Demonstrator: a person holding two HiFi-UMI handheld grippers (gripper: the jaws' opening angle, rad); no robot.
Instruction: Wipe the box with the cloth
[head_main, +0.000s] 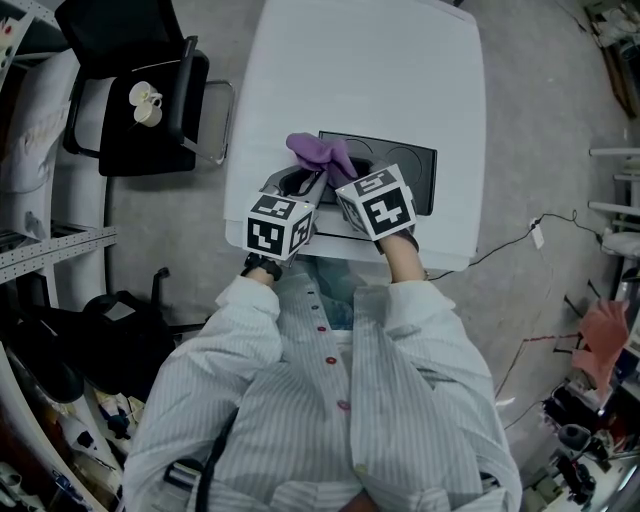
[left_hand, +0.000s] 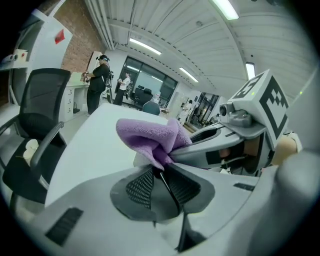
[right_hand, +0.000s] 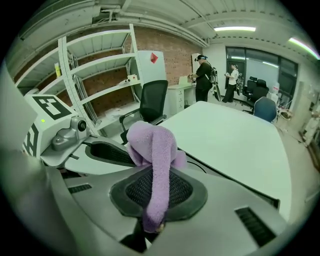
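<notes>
A purple cloth (head_main: 320, 152) is bunched up above the near left corner of a flat black box (head_main: 395, 172), which lies on the white table (head_main: 370, 70). Both grippers hold it. My left gripper (head_main: 303, 186) is shut, and in the left gripper view its jaws (left_hand: 162, 170) pinch a fold of the cloth (left_hand: 150, 137) at their tips. My right gripper (head_main: 341, 176) is shut on another part, and the cloth (right_hand: 155, 150) hangs down between its pads (right_hand: 154, 192). The two grippers sit close together, side by side. The cloth and grippers hide the box's near left part.
A black office chair (head_main: 150, 95) with a pale object (head_main: 146, 102) on its seat stands left of the table. The table's near edge (head_main: 350, 255) lies just under the grippers. Metal shelving (right_hand: 95, 75) and people (left_hand: 97, 82) stand far off. Cables (head_main: 520, 240) run on the floor at the right.
</notes>
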